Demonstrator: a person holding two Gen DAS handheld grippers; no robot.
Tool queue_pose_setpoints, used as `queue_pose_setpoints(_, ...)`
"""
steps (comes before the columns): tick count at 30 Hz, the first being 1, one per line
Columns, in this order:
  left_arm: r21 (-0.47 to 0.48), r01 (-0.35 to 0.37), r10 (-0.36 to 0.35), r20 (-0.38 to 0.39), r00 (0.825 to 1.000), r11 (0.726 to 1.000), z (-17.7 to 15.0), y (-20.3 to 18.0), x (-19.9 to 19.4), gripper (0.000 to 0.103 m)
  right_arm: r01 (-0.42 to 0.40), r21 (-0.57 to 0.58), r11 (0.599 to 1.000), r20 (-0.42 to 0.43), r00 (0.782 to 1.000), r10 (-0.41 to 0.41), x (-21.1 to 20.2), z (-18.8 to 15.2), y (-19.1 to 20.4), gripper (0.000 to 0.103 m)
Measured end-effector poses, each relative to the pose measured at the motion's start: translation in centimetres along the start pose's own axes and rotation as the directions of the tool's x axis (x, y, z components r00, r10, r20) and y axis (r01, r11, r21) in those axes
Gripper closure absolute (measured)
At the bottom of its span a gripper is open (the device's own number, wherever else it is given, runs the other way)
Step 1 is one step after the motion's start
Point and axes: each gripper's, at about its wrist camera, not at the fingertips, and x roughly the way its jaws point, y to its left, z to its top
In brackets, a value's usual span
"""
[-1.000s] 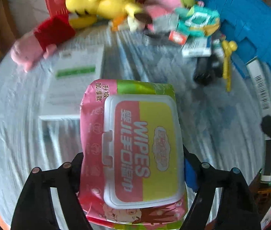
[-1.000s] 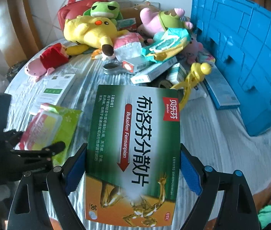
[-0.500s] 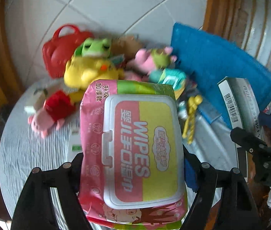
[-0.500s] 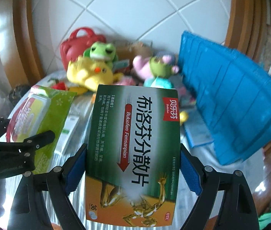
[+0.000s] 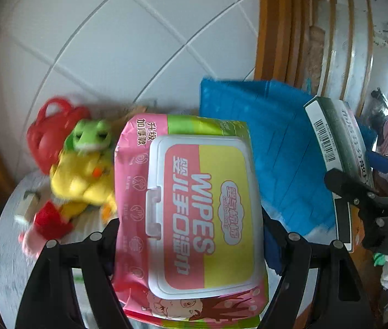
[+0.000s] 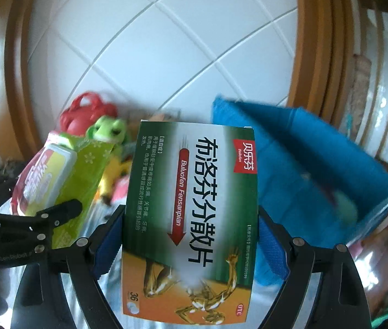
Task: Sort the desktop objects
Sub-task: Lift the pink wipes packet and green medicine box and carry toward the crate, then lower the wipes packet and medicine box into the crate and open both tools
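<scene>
Both loads are airborne, above the grey round tabletop (image 5: 10, 260). The left tongs (image 5: 191, 235) are clamped on a pink-and-green soft plastic pack of baby wipes with a white flip lid (image 5: 191, 219), gripped across its width. The right tongs (image 6: 191, 233) are closed on a green-and-orange cardboard medicine box (image 6: 191, 219), held by its two long edges, printed face toward the camera.

The blue plastic crate (image 5: 270, 148) stands on the right side of the tabletop; I judge it the likely destination for both items.

Risks as I judge them:
- Wipes pack is soft. A squeeze across a yielding pouch can let it sag or slide out forward, more so if the tongs tilt down over the crate.
- Medicine box is thin card with slick faces; too hard a pinch buckles it, too light lets it pivot.
- The two tongs are near each other, the box just beside the wipes in the left wrist view. Converging on one crate opening could knock the loads together.
- The pile of plush toys, yellow one (image 5: 81, 181) and green frog (image 5: 90, 137), sits left of the crate; a low sweep could drag them.
- Views are motion-blurred, so crate rim position is uncertain.
</scene>
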Motion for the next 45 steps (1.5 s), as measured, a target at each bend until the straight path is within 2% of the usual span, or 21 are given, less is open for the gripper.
queue_pose_setpoints(3, 0.009, 0.007, -0.007, 0.07, 0.998, 1.0, 4.1, -4.4, 1.0, 0.024, 0.001, 0.005, 1.0, 0.071, 0.997, -0.001, -0.4, 2.3, -5.4, 0.015)
queue_pose_setpoints(5, 0.015, 0.016, -0.017, 0.105, 0.994, 1.0, 6.8, -7.6, 1.8, 0.024, 0.031, 0.013, 0.999, 0.104, 0.994, -0.032, -0.4, 3.9, -10.0, 0.015)
queue_pose_setpoints(9, 0.042, 0.045, -0.051, 0.145, 0.988, 0.998, 11.8, -15.1, 4.6, 0.024, 0.078, 0.036, 0.996, 0.097, 0.992, -0.082, 1.5, 5.4, -17.9, 0.015)
queue_pose_setpoints(13, 0.078, 0.09, -0.099, 0.111, 0.989, 0.993, 14.5, -21.4, 8.4, 0.024, 0.103, 0.061, 0.993, 0.037, 0.994, -0.106, 4.7, 5.0, -24.6, 0.015)
queue_pose_setpoints(19, 0.11, 0.075, -0.073, -0.022, 0.997, 0.991, 14.3, -24.4, 13.9, 0.024, 0.089, 0.086, 0.992, -0.062, 0.995, -0.084, 8.9, 3.7, -30.6, 0.015)
queue_pose_setpoints(26, 0.148, 0.06, -0.035, -0.168, 0.985, 0.987, 14.1, -27.7, 20.0, 0.024, 0.086, 0.094, 0.992, -0.121, 0.99, -0.075, 10.3, 2.4, -32.5, 0.014)
queue_pose_setpoints(28, 0.162, 0.037, -0.01, -0.17, 0.985, 0.986, 14.0, -28.0, 20.0, 0.021, 0.085, 0.092, 0.992, -0.129, 0.989, -0.073, 10.3, 2.3, -32.5, 0.014)
queue_pose_setpoints(32, 0.183, 0.006, 0.021, -0.142, 0.99, 0.983, 14.3, -29.0, 19.2, 0.0, 0.083, 0.087, 0.993, -0.145, 0.987, -0.07, 10.4, 2.1, -32.4, 0.014)
queue_pose_setpoints(36, 0.182, 0.022, 0.002, -0.128, 0.992, 0.983, 14.5, -29.4, 18.3, 0.0, 0.082, 0.089, 0.993, -0.146, 0.987, -0.069, 10.2, 2.1, -32.4, 0.007)
queue_pose_setpoints(45, 0.148, 0.02, -0.005, -0.104, 0.995, 0.989, 14.1, -28.9, 16.6, 0.0, 0.087, 0.092, 0.992, -0.139, 0.987, -0.074, 10.1, 1.9, -32.9, 0.0)
